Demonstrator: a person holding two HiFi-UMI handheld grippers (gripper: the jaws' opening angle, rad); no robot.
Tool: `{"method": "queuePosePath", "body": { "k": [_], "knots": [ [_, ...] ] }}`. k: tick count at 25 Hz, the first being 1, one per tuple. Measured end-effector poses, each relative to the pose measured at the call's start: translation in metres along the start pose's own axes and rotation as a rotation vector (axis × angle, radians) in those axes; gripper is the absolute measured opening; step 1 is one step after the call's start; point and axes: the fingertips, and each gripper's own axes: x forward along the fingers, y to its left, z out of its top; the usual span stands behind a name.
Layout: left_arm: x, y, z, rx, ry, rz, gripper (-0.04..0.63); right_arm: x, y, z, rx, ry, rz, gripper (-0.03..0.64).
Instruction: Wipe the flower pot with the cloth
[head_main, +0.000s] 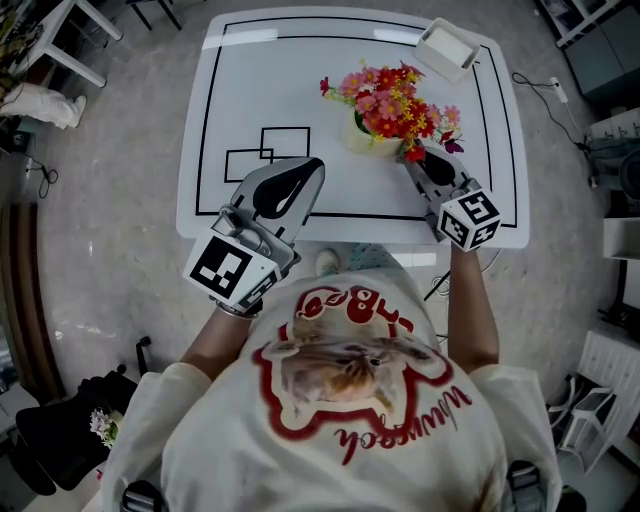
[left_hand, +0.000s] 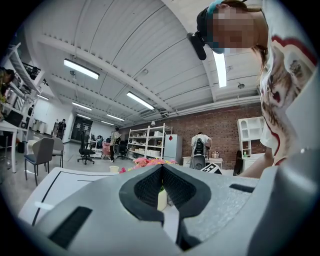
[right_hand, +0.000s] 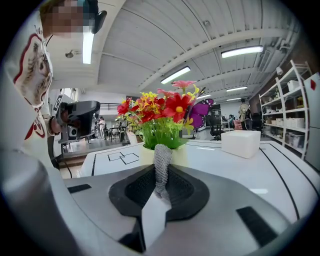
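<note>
A pale yellow flower pot (head_main: 368, 141) with red, pink and yellow flowers (head_main: 393, 103) stands at the middle right of the white table (head_main: 250, 70). My right gripper (head_main: 415, 156) sits just right of the pot, shut on a grey knitted cloth (right_hand: 161, 167) that stands up between its jaws, right in front of the pot (right_hand: 180, 156). My left gripper (head_main: 311, 167) hovers over the table's front edge, left of the pot, shut with nothing in it. Through its jaws a sliver of the pot (left_hand: 162, 199) shows.
A white box (head_main: 447, 47) lies at the table's far right corner. Black outlined rectangles (head_main: 270, 150) are printed on the table left of the pot. Around the table are floor, cables and furniture; shelves and people stand far behind.
</note>
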Motion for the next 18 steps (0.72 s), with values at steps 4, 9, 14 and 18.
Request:
{"method": "queuePosePath", "body": {
  "k": [4, 9, 14, 18],
  "knots": [
    [-0.001, -0.001, -0.001, -0.003, 0.004, -0.003, 0.003, -0.001, 0.004, 0.000, 0.000, -0.001, 0.000, 0.048],
    [0.001, -0.002, -0.001, -0.002, 0.005, -0.008, 0.003, 0.000, 0.006, 0.000, -0.002, 0.000, 0.004, 0.049],
    [0.003, -0.005, -0.004, -0.004, 0.008, -0.016, 0.003, 0.002, 0.011, -0.001, -0.008, 0.001, 0.016, 0.049],
    [0.005, -0.006, -0.005, -0.010, 0.013, -0.023, 0.003, 0.004, 0.014, -0.001, -0.011, 0.003, 0.026, 0.049]
  ]
}}
